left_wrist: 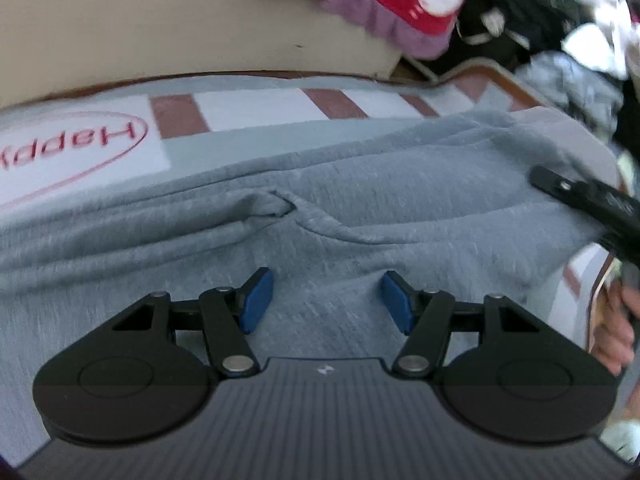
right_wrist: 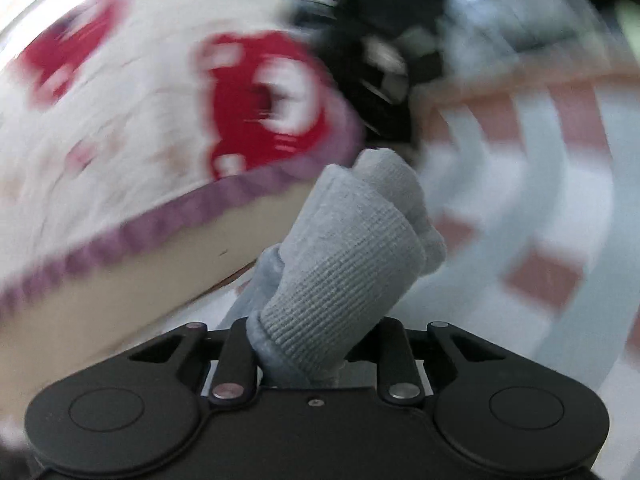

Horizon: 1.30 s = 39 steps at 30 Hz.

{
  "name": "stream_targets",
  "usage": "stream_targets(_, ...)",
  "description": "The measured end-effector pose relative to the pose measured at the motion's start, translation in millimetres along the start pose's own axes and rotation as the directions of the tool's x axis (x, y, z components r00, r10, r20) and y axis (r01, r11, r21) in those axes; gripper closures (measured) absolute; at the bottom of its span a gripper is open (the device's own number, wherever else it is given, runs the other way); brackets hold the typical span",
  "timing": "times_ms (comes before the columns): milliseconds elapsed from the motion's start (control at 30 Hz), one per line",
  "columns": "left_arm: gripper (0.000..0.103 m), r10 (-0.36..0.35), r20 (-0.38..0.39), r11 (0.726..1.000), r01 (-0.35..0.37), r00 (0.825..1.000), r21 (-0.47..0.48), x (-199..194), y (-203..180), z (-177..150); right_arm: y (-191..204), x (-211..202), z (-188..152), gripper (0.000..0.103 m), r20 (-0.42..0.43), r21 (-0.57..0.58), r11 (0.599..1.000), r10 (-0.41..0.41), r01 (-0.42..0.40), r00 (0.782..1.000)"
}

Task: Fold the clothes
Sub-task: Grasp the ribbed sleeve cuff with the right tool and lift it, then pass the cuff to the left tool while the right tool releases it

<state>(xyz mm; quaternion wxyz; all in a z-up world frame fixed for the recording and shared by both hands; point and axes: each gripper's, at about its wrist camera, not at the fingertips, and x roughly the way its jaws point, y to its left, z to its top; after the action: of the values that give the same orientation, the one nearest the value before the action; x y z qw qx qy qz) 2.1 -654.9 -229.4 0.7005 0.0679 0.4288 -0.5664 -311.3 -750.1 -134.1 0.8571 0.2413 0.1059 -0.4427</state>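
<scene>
Your right hand-held gripper (right_wrist: 320, 344) pinches the soft grey knit garment's (left_wrist: 320, 208) ribbed cuff (right_wrist: 344, 264); your open left hand-held gripper (left_wrist: 326, 300), over its limp body, should take a doubled edge.

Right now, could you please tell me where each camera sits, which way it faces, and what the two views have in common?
Left wrist: on the left gripper, angled down at the grey garment spread on a "Happy" mat; its blue pads stand apart over the cloth, and the right gripper with the person's hand shows at the right edge.
Right wrist: on the right gripper, facing a blurred red-and-white blanket; closed on a ribbed grey cuff.
Shared: garment, blanket, checked mat.
</scene>
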Motion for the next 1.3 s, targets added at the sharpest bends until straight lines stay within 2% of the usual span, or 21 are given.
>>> stream_targets(167,0.042,0.014,-0.021,1.000,-0.014,1.000,0.013,-7.2,-1.4,-0.6,65.2,-32.6,26.5,0.078,0.017,-0.125,0.988,0.089,-0.086,0.996)
stream_targets(233,0.042,0.033,-0.029,0.999,-0.033,0.999,0.013,-17.8,7.9,-7.0,99.8,-46.8,30.8,0.078,-0.003,-0.199,0.977,0.074,-0.073,0.997)
stream_targets(267,0.042,0.020,-0.029,1.000,-0.020,0.999,-0.019,-27.7,17.3,-8.6,120.5,-51.6,29.1,0.078,-0.009,-0.238,0.969,0.066,-0.066,0.998)
stream_targets(367,0.042,-0.022,-0.021,0.992,0.019,1.000,-0.126,-63.2,50.9,-10.9,168.4,-62.7,16.2,0.079,-0.008,-0.316,0.946,0.071,-0.070,0.997)
stream_targets(467,0.042,-0.030,-0.003,0.981,0.029,1.000,-0.190,-111.3,92.8,-9.0,209.7,-64.0,-0.8,0.081,-0.036,-0.322,0.938,0.121,-0.126,0.992)
stream_targets(500,0.044,-0.025,0.006,0.981,0.025,1.000,-0.191,-129.7,106.9,-8.0,226.0,-61.9,-6.4,0.082,-0.056,-0.330,0.933,0.132,-0.143,0.990)
stream_targets(600,0.044,-0.029,0.041,0.960,0.039,0.999,-0.276,-182.4,158.6,-18.3,271.5,-55.4,-20.2,0.084,-0.141,-0.306,0.935,0.143,-0.181,0.980)
stream_targets(700,0.044,0.049,0.011,0.954,-0.044,0.999,-0.297,-208.9,196.7,-39.1,316.1,-39.5,-52.6,0.084,-0.177,-0.301,0.936,0.135,-0.184,0.975)
stream_targets(733,0.044,0.070,0.002,0.953,-0.067,0.998,-0.297,-213.4,207.7,-47.2,330.2,-30.6,-70.5,0.084,-0.177,-0.347,0.923,0.108,-0.165,0.978)
stream_targets(767,0.044,0.081,-0.014,0.939,-0.081,0.997,-0.333,-214.0,218.8,-53.3,343.2,-21.3,-93.1,0.083,-0.178,-0.420,0.895,0.084,-0.153,0.980)
stream_targets(800,0.044,0.090,-0.032,0.922,-0.095,0.995,-0.375,-213.8,229.9,-59.0,351.9,-13.7,-115.9,0.084,-0.187,-0.491,0.856,0.079,-0.163,0.979)
stream_targets(833,0.045,0.074,-0.035,0.917,-0.082,0.997,-0.391,-214.0,231.0,-58.5,356.4,-7.0,-136.1,0.084,-0.206,-0.535,0.827,0.072,-0.173,0.976)
stream_targets(900,0.045,0.035,-0.034,0.909,-0.046,0.999,-0.414,-214.4,229.9,-55.3,347.0,0.6,-159.8,0.084,-0.274,-0.494,0.847,0.063,-0.196,0.960)
stream_targets(967,0.043,-0.004,-0.033,0.900,-0.011,0.999,-0.437,-214.7,228.8,-52.1,336.3,-3.2,-167.8,0.084,-0.263,-0.465,0.861,0.084,-0.203,0.961)
stream_targets(1067,0.043,-0.057,0.007,0.891,0.054,0.998,-0.450,-216.6,226.0,-47.5,337.8,-4.7,-167.2,0.084,-0.261,-0.488,0.849,0.080,-0.203,0.962)
stream_targets(1133,0.043,-0.061,0.058,0.902,0.080,0.996,-0.424,-223.5,223.3,-45.2,346.6,-6.7,-164.3,0.082,-0.263,-0.518,0.834,0.059,-0.192,0.963)
stream_targets(1200,0.042,-0.062,0.087,0.912,0.091,0.994,-0.399,-228.4,224.0,-44.7,349.9,-11.5,-162.1,0.078,-0.253,-0.511,0.838,0.066,-0.191,0.965)
stream_targets(1300,0.042,-0.029,0.076,0.925,0.056,0.997,-0.377,-233.9,228.1,-48.4,348.4,-14.6,-163.1,0.074,-0.264,-0.480,0.852,0.087,-0.210,0.960)
